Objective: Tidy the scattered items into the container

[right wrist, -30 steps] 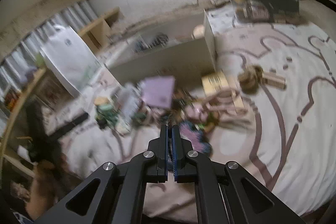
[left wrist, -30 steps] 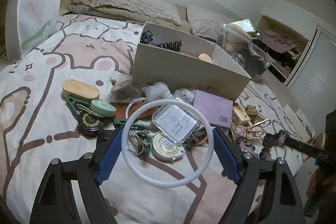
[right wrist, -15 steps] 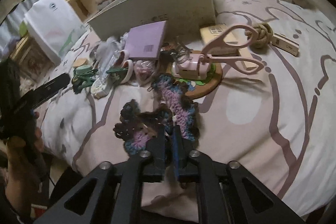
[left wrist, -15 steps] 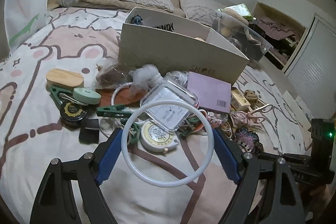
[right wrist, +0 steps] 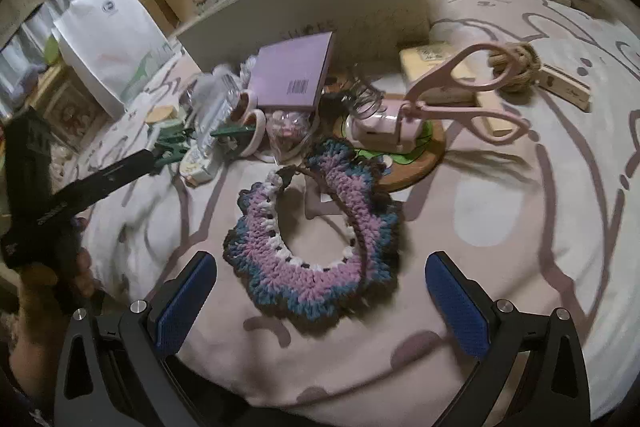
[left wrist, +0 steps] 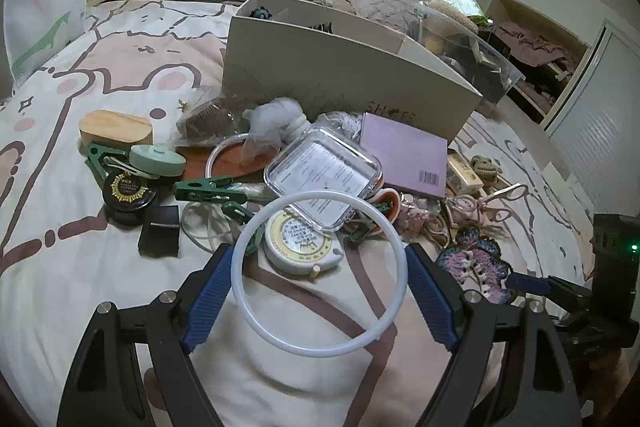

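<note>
My left gripper (left wrist: 320, 267) is shut on a white plastic ring (left wrist: 316, 353), which spans the gap between the blue pads. It hovers over the bed in front of a pile of small items. Behind the pile stands the beige shoe box (left wrist: 340, 83), with a few things inside. My right gripper (right wrist: 320, 267) points down at a purple, blue and white crocheted scrunchie (right wrist: 360, 203) lying on the bedspread. Its jaws are opening wide, and the scrunchie lies just ahead of them, touched by neither pad. The left wrist view shows the scrunchie (left wrist: 472, 263) at the right.
The pile holds a purple booklet (left wrist: 404, 155), a clear plastic case (left wrist: 324, 175), a tape measure (left wrist: 300, 239), green clips (left wrist: 204, 187) and a black tin (left wrist: 128, 191). A pink eyelash curler (right wrist: 440, 103) lies on a wooden coaster. A clear bin (left wrist: 472, 55) stands behind the box.
The right gripper's jaws went from shut to wide open, and it sank closer to the scrunchie. The left gripper came down a little toward the pile, with the ring still in it.
</note>
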`<state>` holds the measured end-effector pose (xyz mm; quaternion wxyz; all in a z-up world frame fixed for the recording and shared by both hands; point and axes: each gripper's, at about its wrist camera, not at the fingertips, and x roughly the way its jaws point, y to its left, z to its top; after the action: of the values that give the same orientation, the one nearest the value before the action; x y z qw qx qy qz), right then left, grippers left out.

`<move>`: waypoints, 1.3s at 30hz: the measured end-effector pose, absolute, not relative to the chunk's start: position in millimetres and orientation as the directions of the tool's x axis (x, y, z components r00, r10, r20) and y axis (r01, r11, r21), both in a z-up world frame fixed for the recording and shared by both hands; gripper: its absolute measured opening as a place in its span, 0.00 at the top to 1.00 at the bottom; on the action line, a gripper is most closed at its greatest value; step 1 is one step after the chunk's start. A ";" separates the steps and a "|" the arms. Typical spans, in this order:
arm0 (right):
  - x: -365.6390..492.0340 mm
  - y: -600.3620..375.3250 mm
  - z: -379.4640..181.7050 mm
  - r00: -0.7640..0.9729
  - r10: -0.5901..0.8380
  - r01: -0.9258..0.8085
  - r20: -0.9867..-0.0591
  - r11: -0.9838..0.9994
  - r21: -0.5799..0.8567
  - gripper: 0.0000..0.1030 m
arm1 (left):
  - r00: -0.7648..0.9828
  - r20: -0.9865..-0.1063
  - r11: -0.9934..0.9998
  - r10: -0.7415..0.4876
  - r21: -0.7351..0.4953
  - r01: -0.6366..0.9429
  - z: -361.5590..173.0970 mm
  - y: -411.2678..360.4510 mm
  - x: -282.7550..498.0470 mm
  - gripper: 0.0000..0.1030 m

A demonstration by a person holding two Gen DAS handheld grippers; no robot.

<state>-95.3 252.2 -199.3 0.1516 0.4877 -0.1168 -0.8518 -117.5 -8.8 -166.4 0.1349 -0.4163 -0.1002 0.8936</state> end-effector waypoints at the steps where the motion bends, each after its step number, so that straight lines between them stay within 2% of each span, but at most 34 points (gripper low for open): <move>1: -97.7 249.1 -201.1 -0.477 -0.370 0.146 -0.797 -0.928 0.343 0.00 | -0.616 -0.719 -0.944 0.323 -0.289 -0.158 -167.2 -8.6 -117.6 0.18; 18: -103.0 216.3 -213.2 -0.545 -0.233 0.202 -0.805 -0.969 0.144 0.02 | -0.591 -0.742 -0.948 0.316 -0.267 -0.172 -177.9 -5.8 -125.4 0.18; 21: -102.5 214.3 -213.0 -0.567 -0.179 0.199 -0.804 -0.977 0.077 0.20 | -0.588 -0.743 -0.947 0.320 -0.266 -0.178 -178.5 -4.1 -126.5 0.18; 24: -102.0 220.4 -210.0 -0.576 -0.199 0.216 -0.793 -0.973 0.088 0.40 | -0.585 -0.744 -0.946 0.322 -0.266 -0.182 -179.3 -2.2 -127.1 0.18; 26: -102.6 222.1 -207.7 -0.579 -0.208 0.223 -0.788 -0.970 0.091 0.62 | -0.586 -0.743 -0.947 0.322 -0.265 -0.184 -179.1 -1.3 -127.0 0.18; 29: -100.8 228.4 -201.7 -0.583 -0.253 0.231 -0.772 -0.963 0.141 0.76 | -0.589 -0.740 -0.946 0.324 -0.267 -0.185 -177.5 0.0 -126.5 0.18; 31: -99.9 228.7 -197.8 -0.584 -0.273 0.237 -0.765 -0.958 0.160 0.80 | -0.593 -0.736 -0.945 0.326 -0.267 -0.188 -175.1 1.1 -125.7 0.18; 39: -87.9 229.1 -166.7 -0.640 -0.286 0.258 -0.713 -0.954 0.151 0.81 | -0.624 -0.707 -0.942 0.334 -0.267 -0.203 -157.2 6.1 -115.8 0.18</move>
<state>-87.9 229.1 -166.7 0.1501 0.3966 -0.0177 -0.9055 -115.8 6.1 -157.2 0.1496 -0.4072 -0.0808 0.8974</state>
